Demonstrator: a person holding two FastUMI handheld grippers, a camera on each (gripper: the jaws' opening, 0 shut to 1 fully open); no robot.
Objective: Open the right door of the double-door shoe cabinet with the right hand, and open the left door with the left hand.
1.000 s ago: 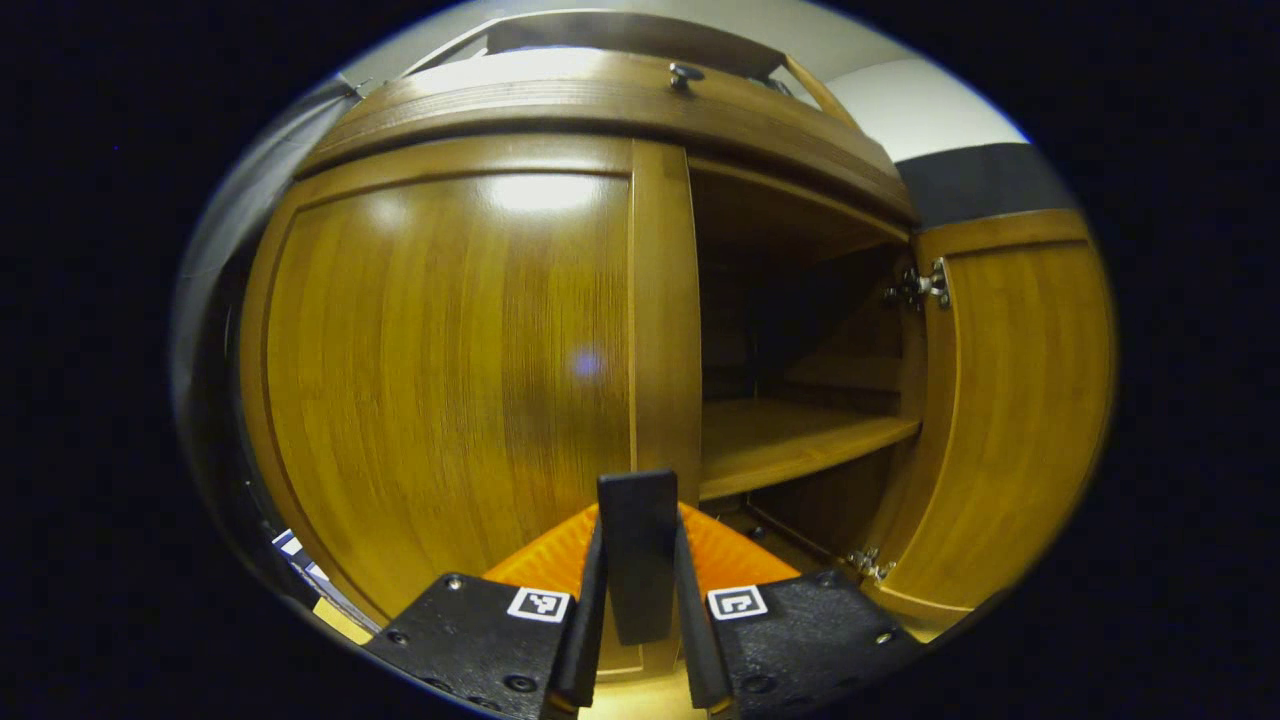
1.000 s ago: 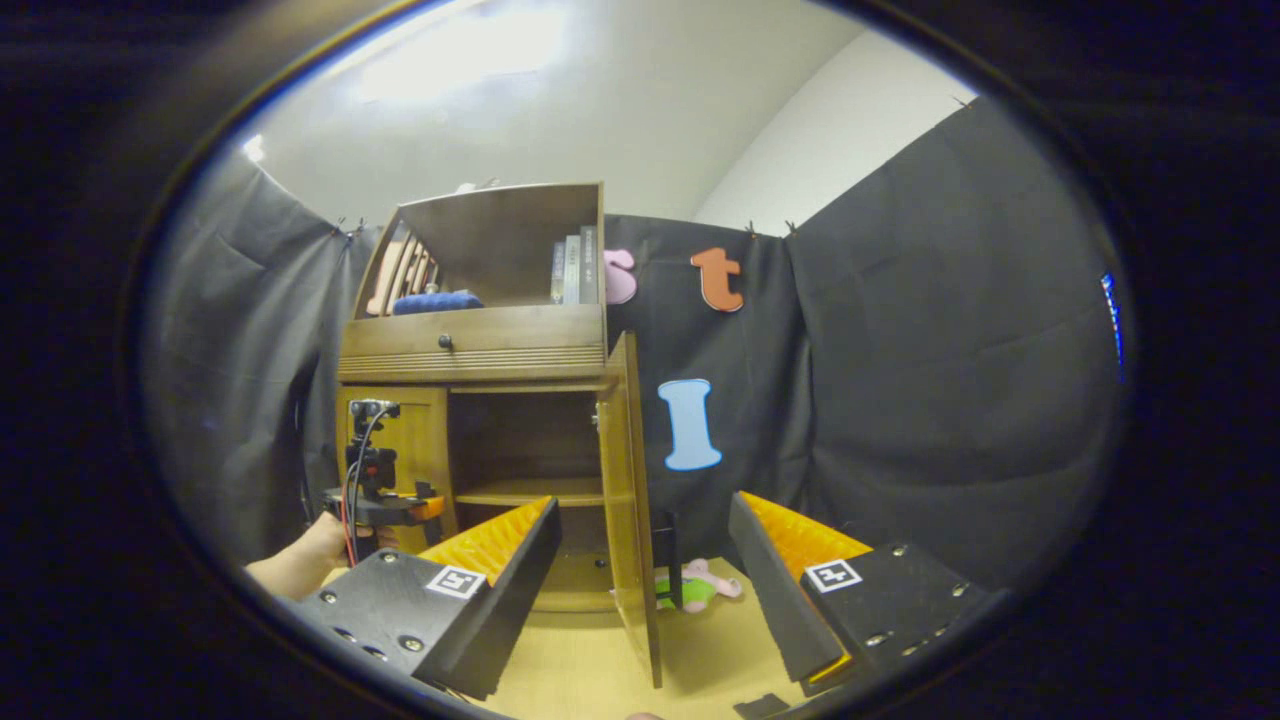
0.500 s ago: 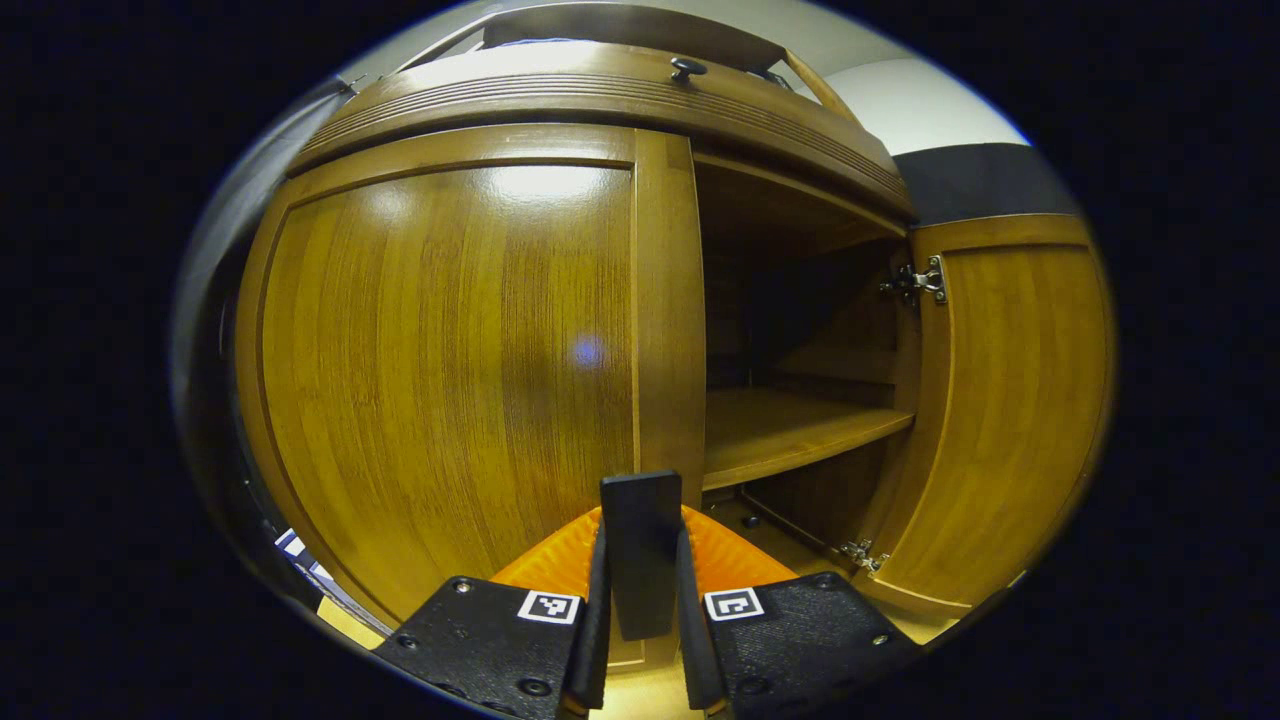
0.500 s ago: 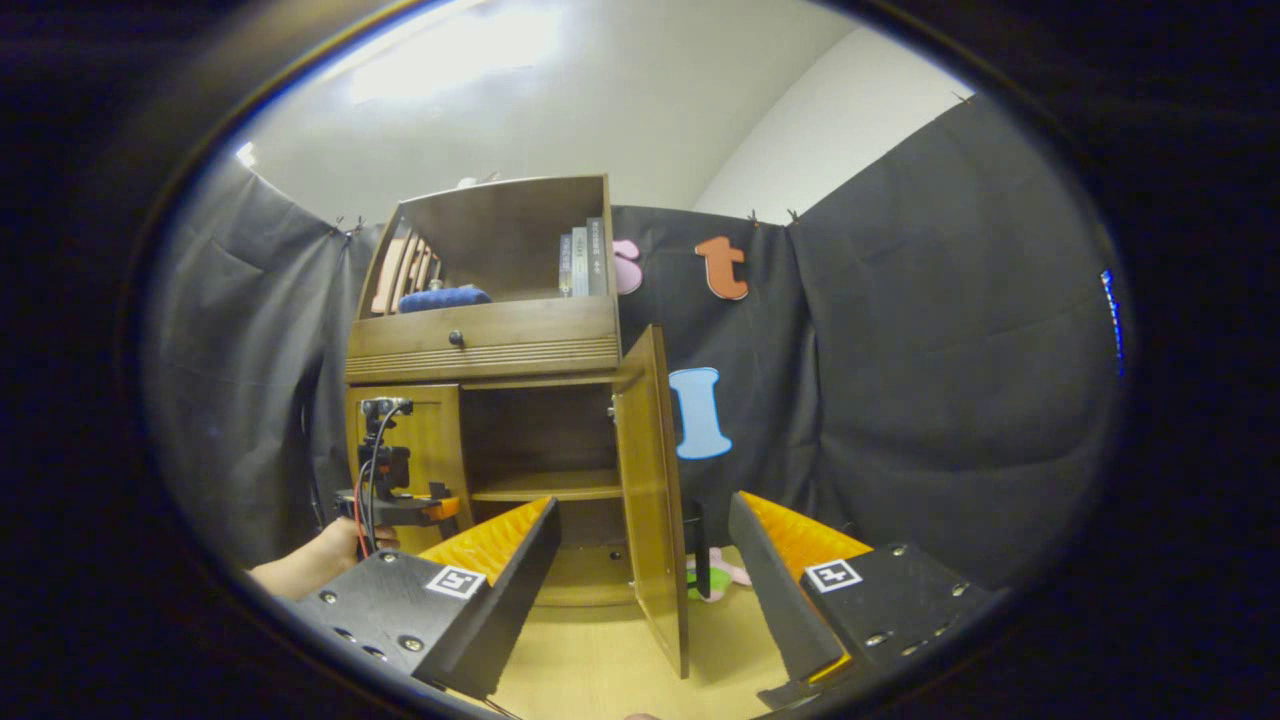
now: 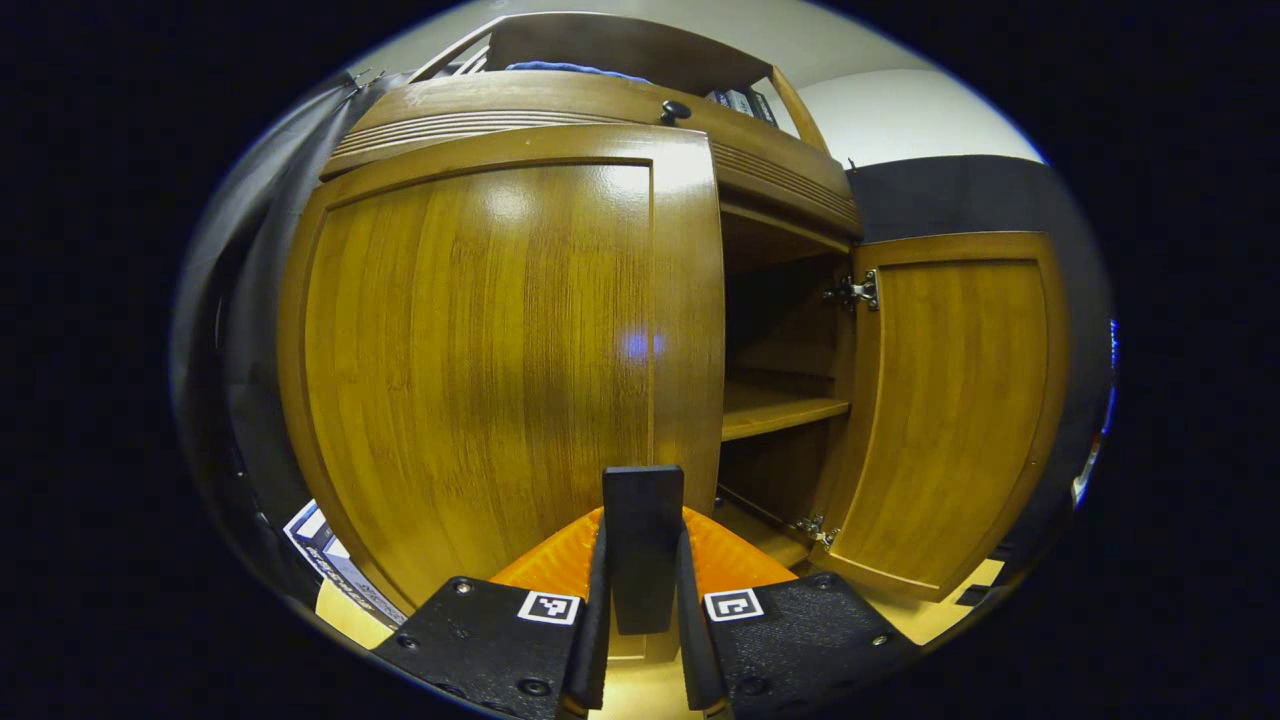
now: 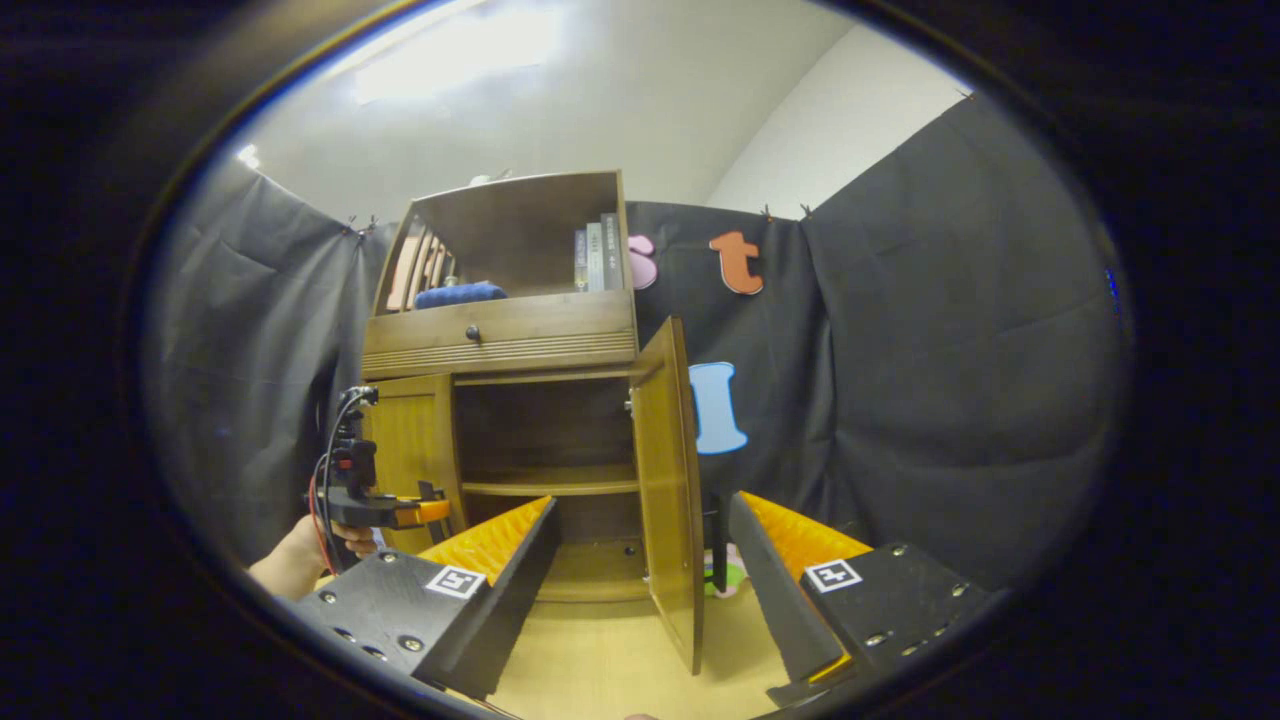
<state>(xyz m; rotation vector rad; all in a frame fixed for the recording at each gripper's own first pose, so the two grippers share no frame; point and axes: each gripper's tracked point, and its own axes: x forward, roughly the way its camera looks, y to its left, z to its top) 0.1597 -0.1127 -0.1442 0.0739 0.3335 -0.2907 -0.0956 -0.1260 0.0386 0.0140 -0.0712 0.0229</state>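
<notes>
In the left gripper view the brown left door (image 5: 480,370) stands close in front, its free edge swung a little out from the cabinet. My left gripper (image 5: 642,545) is shut on its black handle (image 5: 642,495). Further right, the right door (image 5: 950,400) stands wide open. In the right gripper view the shoe cabinet (image 6: 500,345) is about a metre off, with the right door (image 6: 665,480) pointing toward me. My right gripper (image 6: 645,505) is open and holds nothing. A hand (image 6: 300,545) holds the left gripper (image 6: 385,510) at the left door (image 6: 410,450).
Inside the cabinet is a bare shelf (image 6: 550,487). Above the doors sit a drawer with a dark knob (image 6: 473,332), books (image 6: 598,255) and a blue cloth (image 6: 460,295). A soft toy (image 6: 735,578) lies behind the right door. Printed papers (image 5: 330,560) lie by the cabinet's left foot.
The left door has begun to swing outward with the left gripper shut on its handle. The right gripper view has shifted, showing more of the right door's inner face.
</notes>
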